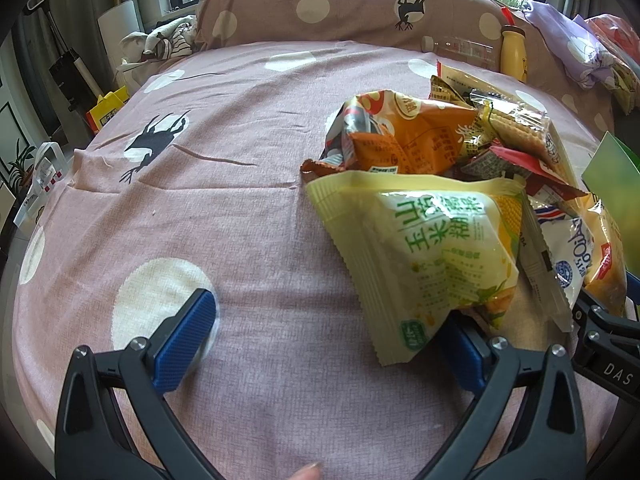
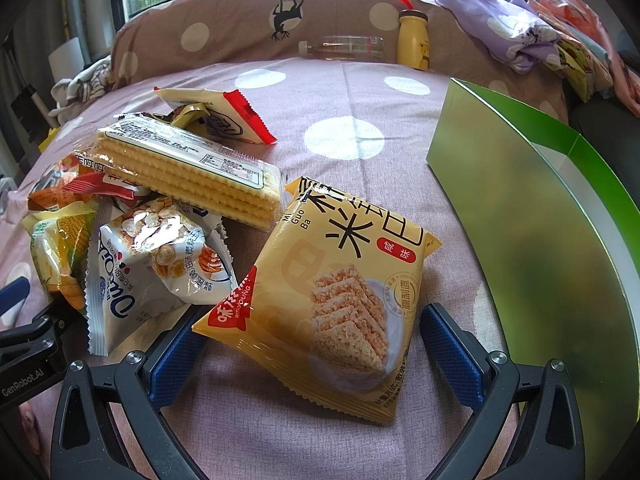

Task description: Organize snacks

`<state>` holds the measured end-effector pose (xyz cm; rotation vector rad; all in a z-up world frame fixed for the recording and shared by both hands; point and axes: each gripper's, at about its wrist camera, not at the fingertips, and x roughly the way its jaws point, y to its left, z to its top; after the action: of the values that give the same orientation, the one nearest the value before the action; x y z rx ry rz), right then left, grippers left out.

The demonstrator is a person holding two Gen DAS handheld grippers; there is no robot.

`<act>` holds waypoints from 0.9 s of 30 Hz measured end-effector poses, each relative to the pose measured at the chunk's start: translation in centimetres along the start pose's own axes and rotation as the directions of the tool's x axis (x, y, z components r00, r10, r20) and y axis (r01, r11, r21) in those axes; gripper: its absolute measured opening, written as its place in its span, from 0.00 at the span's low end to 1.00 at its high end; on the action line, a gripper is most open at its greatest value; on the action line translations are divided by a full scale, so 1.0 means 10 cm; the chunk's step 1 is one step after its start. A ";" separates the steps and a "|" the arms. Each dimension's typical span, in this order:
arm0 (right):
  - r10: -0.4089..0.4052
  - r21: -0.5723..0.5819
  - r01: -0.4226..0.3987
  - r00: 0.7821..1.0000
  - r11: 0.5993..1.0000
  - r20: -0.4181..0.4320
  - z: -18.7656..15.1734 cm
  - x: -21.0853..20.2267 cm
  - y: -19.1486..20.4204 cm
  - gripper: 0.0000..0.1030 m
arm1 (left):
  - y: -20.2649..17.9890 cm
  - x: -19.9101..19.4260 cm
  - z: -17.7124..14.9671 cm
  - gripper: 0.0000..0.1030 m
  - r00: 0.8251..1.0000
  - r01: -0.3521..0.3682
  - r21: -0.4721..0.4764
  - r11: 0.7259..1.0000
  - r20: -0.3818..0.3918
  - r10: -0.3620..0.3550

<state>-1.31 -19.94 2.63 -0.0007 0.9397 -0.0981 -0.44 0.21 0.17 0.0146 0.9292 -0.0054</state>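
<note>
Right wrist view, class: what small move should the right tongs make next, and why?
Probably close the right tongs on the yellow rice-cracker packet: it lies between the open blue pads, apart from the pile, with the green cardboard box beside it.

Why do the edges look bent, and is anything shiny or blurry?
Left wrist view: the fisheye lens curves the pink dotted bedsheet and darkens the corners. Right wrist view: daylight glints off the white foil popcorn packet, and the nearby green cardboard box looks soft and bowed.
</note>
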 end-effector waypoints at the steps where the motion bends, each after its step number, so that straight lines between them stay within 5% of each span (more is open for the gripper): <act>1: 0.000 0.000 0.000 1.000 1.000 0.000 0.00 0.00 0.00 1.00 | 0.00 0.01 0.00 1.00 1.000 0.000 0.000 1.000 -0.001 0.000; 27: -0.004 -0.003 0.004 1.000 1.000 -0.002 -0.01 0.00 0.00 1.00 | 0.02 0.04 0.03 1.00 1.000 0.005 0.000 1.000 -0.023 -0.005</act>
<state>-1.43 -19.90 2.58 -0.0055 0.9416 -0.1002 0.04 0.37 0.09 0.0124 0.9520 -0.0094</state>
